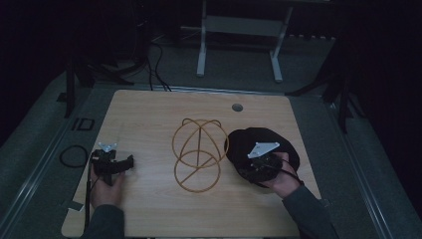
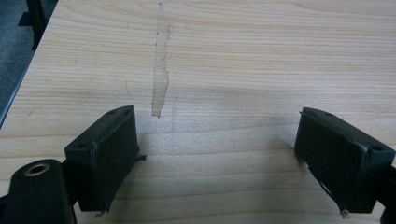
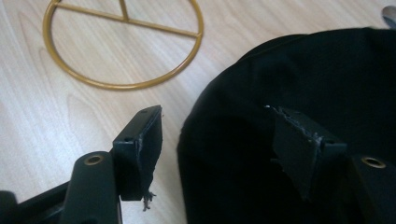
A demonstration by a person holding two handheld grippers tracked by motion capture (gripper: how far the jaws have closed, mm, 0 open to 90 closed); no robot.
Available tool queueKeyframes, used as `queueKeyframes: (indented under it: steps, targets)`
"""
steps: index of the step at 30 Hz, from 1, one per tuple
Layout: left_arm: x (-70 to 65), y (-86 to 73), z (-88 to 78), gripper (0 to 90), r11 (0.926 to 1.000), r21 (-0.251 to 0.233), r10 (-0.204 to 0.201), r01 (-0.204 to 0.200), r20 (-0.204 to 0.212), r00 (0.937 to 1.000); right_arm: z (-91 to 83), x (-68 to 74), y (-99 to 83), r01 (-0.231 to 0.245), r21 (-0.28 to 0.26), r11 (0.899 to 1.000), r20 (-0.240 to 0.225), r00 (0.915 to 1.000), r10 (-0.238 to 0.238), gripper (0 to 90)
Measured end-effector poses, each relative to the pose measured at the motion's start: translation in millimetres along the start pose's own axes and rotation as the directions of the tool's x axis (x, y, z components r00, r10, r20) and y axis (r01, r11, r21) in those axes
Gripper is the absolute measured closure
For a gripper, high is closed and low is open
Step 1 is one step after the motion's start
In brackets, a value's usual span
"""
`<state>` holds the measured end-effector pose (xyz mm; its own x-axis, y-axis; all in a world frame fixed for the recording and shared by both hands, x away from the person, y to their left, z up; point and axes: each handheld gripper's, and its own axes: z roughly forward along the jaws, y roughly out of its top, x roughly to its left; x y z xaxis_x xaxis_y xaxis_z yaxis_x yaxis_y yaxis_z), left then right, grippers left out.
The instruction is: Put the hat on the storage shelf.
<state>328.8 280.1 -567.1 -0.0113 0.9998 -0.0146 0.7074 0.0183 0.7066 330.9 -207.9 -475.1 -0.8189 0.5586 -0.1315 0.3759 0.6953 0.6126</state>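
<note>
Overhead, I see the gold wire stand (image 1: 197, 155) mid-table (image 1: 149, 209) between my grippers, while close up my left gripper (image 2: 215, 154) gapes empty over bare wood and my right gripper's (image 3: 219, 149) parted fingers (image 3: 144, 135) straddle the black cloth's (image 3: 299, 84) edge unclosed.

surface (image 2: 261, 56): pale wood grain, smooth, matt, one dull smear
wire frame (image 1: 198, 154): thin golden metal, slight sheen
black cloth (image 3: 299, 79): soft, matt fabric
fingers (image 2: 109, 156): black matt pads, frayed edges
</note>
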Motion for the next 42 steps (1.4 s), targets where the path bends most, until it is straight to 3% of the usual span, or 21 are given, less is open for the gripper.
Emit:
queueKeyframes:
  steps: [14, 15, 19, 22, 31, 32, 37, 40, 42]
  targets:
    - [0.0, 0.0, 0.0, 13.1, 1.0000, 0.000, 0.000, 0.000, 0.000, 1.0000, -9.4, -39.1, 12.7, -0.037, -0.014, 0.999, 0.060, 0.9975, 0.038, 30.3]
    - [0.1, 0.0, 0.0, 13.1, 1.0000, 0.000, 0.000, 0.000, 0.000, 1.0000, -11.2, -45.1, 14.3, -0.035, -0.016, 0.999, 0.085, 0.9957, 0.037, 28.7]
    - [0.0, 0.0, 0.0, 13.1, 1.0000, 0.000, 0.000, 0.000, 0.000, 1.0000, -11.7, -55.9, 15.7, -0.046, -0.011, 0.999, 0.103, 0.9936, 0.047, 26.1]
    - [0.1, 0.0, -0.1, 13.1, 1.0000, 0.001, 0.001, -0.001, 0.000, 1.0000, -8.7, -71.4, 16.2, -0.066, 0.015, 0.998, 0.120, 0.9908, 0.064, 24.3]
    - [0.0, 0.0, 0.0, 13.1, 1.0000, 0.000, 0.000, 0.000, 0.000, 1.0000, 1.6, -89.6, 20.6, -0.091, 0.090, 0.992, 0.104, 0.9913, 0.081, 22.1]
    - [0.0, 0.0, 0.0, 13.1, 1.0000, 0.000, 0.000, 0.000, 0.000, 1.0000, 8.2, -96.0, 23.5, -0.101, 0.133, 0.986, 0.093, 0.9917, 0.089, 20.9]
    - [0.0, 0.0, 0.0, 13.1, 1.0000, 0.000, 0.000, 0.000, 0.000, 1.0000, 15.8, -101.0, 27.5, -0.107, 0.167, 0.980, 0.083, 0.9921, 0.094, 20.5]
    - [0.0, 0.0, 0.0, 13.1, 1.0000, 0.000, 0.000, 0.000, 0.000, 1.0000, 27.1, -106.0, 30.2, -0.124, 0.231, 0.965, 0.071, 0.9914, 0.110, 20.7]
    - [0.0, 0.0, 0.0, 13.1, 1.0000, 0.000, 0.000, 0.000, 0.000, 1.0000, 32.7, -108.3, 30.7, -0.135, 0.267, 0.954, 0.058, 0.9906, 0.124, 25.4]
